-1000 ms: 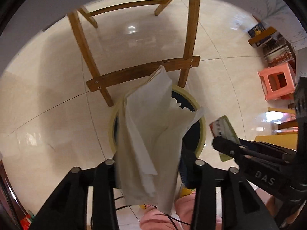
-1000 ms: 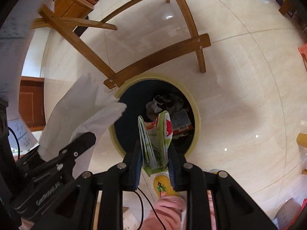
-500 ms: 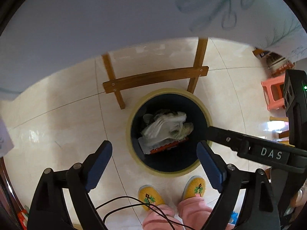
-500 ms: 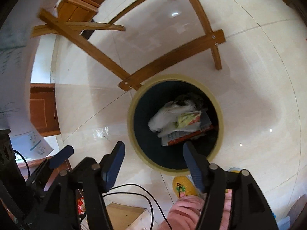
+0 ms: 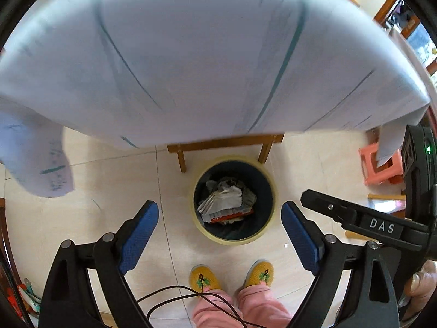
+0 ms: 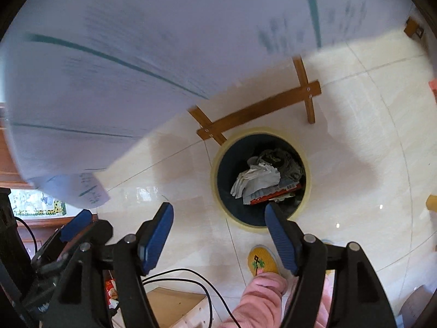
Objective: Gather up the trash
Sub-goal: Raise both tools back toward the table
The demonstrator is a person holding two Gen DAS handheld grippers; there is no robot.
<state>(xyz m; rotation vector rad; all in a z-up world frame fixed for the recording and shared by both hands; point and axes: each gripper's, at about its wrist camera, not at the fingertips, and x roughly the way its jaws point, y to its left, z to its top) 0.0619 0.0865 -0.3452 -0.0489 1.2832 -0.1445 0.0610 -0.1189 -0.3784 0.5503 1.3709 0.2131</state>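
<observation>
A round bin (image 5: 197,220) with a yellow rim and dark inside stands on the tiled floor below both grippers. Inside it lie a crumpled white tissue (image 5: 222,199) and a red-edged wrapper (image 5: 232,216); the right wrist view shows the same bin (image 6: 215,172), tissue (image 6: 256,180) and wrapper (image 6: 275,194). My left gripper (image 5: 218,210) hangs high above the bin, its jaws opening with nothing between the blue pads. My right gripper (image 6: 218,209) is also high up, its jaws opening and empty.
A pale cloth with teal lines (image 5: 191,54) covers a table edge across the top of both views. Wooden legs and a crossbar (image 5: 224,143) stand behind the bin. A pink stool (image 5: 382,166) is at right. A person's yellow slippers (image 5: 204,276) and a cable (image 5: 177,291) are near the bin.
Both grippers opened and let go: the white tissue and the green wrapper dropped into the bin. Both have since risen, so the bin looks smaller and the cloth fills the top.
</observation>
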